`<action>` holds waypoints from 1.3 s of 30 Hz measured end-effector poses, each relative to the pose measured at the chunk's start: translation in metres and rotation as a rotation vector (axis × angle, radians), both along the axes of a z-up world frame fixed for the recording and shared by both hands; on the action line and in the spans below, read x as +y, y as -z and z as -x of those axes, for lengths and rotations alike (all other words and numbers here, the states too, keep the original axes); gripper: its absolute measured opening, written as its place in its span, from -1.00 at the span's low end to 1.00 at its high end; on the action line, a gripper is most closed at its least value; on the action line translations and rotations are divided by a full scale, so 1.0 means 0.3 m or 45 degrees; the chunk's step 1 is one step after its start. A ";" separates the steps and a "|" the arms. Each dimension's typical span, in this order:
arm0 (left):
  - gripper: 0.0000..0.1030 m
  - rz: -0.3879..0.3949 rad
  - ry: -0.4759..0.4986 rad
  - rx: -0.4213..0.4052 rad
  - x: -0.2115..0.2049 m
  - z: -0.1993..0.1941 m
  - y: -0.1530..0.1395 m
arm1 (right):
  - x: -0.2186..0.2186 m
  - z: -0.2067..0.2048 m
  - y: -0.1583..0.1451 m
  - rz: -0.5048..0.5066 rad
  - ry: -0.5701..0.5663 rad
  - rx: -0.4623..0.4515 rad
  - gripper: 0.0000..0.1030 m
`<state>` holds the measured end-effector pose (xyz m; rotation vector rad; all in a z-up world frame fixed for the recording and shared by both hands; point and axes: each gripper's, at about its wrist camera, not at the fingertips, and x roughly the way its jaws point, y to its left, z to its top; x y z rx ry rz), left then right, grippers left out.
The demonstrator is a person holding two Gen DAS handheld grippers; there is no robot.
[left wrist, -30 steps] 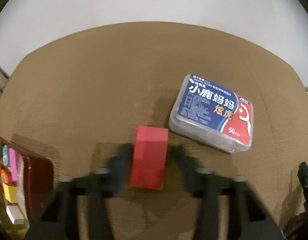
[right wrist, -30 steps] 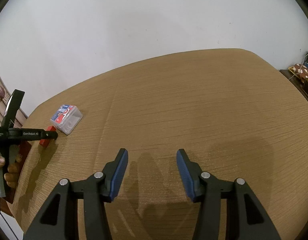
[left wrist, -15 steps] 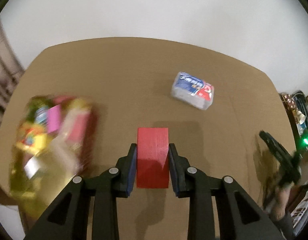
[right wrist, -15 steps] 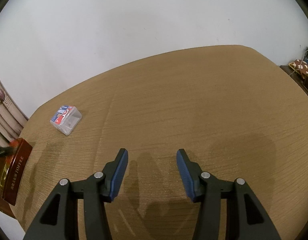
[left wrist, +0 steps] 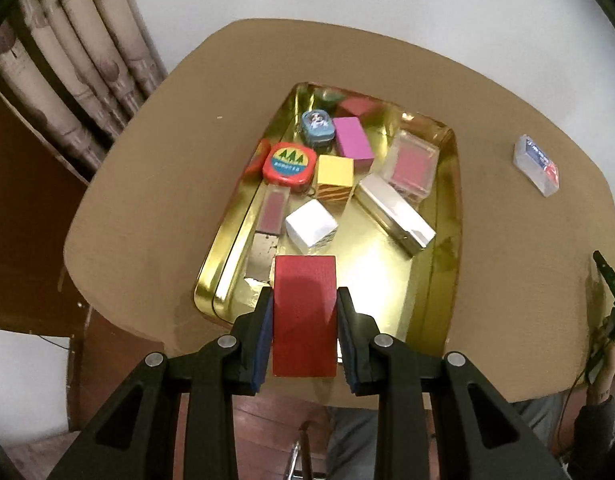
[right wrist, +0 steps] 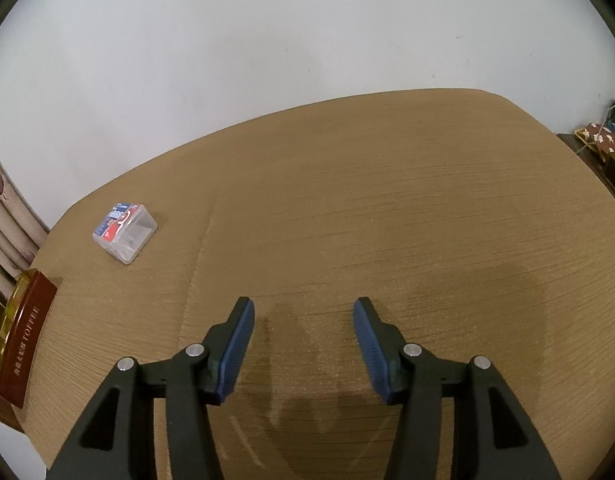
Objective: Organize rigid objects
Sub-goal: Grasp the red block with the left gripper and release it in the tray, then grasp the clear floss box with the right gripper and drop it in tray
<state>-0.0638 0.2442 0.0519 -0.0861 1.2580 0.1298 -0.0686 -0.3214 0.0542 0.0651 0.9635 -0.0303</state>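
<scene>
My left gripper (left wrist: 305,300) is shut on a red block (left wrist: 304,314) and holds it above the near end of a gold tin tray (left wrist: 451,208). The tray holds several small boxes and tins, among them a white cube (left wrist: 311,230), a yellow block (left wrist: 334,172), a magenta block (left wrist: 352,142) and a red round-cornered tin (left wrist: 288,162). A clear floss-pick box with a blue and red label (left wrist: 536,165) lies on the table right of the tray; it also shows in the right wrist view (right wrist: 124,232). My right gripper (right wrist: 303,312) is open and empty over bare table.
The brown table (right wrist: 387,208) has rounded edges, with a white wall behind. The tray's dark red side (right wrist: 25,340) shows at the left table edge in the right wrist view. Curtains (left wrist: 67,60) hang left of the table. The right hand shows at the right edge (left wrist: 605,344).
My left gripper closed on the red block, lifted it and carried it left, away from the floss-pick box to above the tray. The right gripper has stayed still.
</scene>
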 end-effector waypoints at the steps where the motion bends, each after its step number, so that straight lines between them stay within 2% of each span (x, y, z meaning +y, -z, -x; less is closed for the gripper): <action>1: -0.49 0.011 0.001 -0.004 -0.006 -0.001 0.005 | 0.004 0.000 0.003 0.005 0.000 0.001 0.04; 8: -0.49 0.140 0.044 -0.026 -0.063 -0.104 0.037 | 0.030 -0.011 0.016 0.036 -0.011 0.011 0.12; 14: -0.49 0.183 -0.085 0.044 -0.072 -0.202 0.158 | 0.049 -0.016 0.026 0.051 -0.017 0.016 0.15; 19: -0.49 0.184 -0.110 0.039 -0.068 -0.236 0.190 | 0.052 -0.013 0.028 0.056 -0.021 0.017 0.19; 22: -0.47 0.126 -0.103 0.025 -0.069 -0.252 0.190 | 0.053 -0.012 0.029 0.060 -0.025 0.019 0.20; 23: -0.43 0.101 -0.100 0.015 -0.068 -0.254 0.183 | 0.053 -0.012 0.028 0.061 -0.026 0.019 0.20; 26: -0.12 0.086 -0.063 -0.042 -0.069 -0.250 0.146 | 0.052 -0.011 0.028 0.061 -0.027 0.019 0.20; 29: 0.19 0.050 -0.034 -0.119 -0.067 -0.229 0.096 | 0.052 -0.012 0.027 0.065 -0.028 0.020 0.20; 32: 0.20 0.091 -0.020 -0.199 -0.071 -0.161 0.031 | 0.052 -0.015 0.028 0.070 -0.030 0.022 0.20; 37: 0.35 0.129 -0.031 -0.356 -0.103 0.075 -0.046 | 0.072 -0.021 0.033 0.123 -0.033 0.032 0.20; 39: 0.39 0.141 -0.040 -0.409 -0.116 0.180 -0.060 | 0.084 -0.025 0.038 0.162 -0.040 0.043 0.28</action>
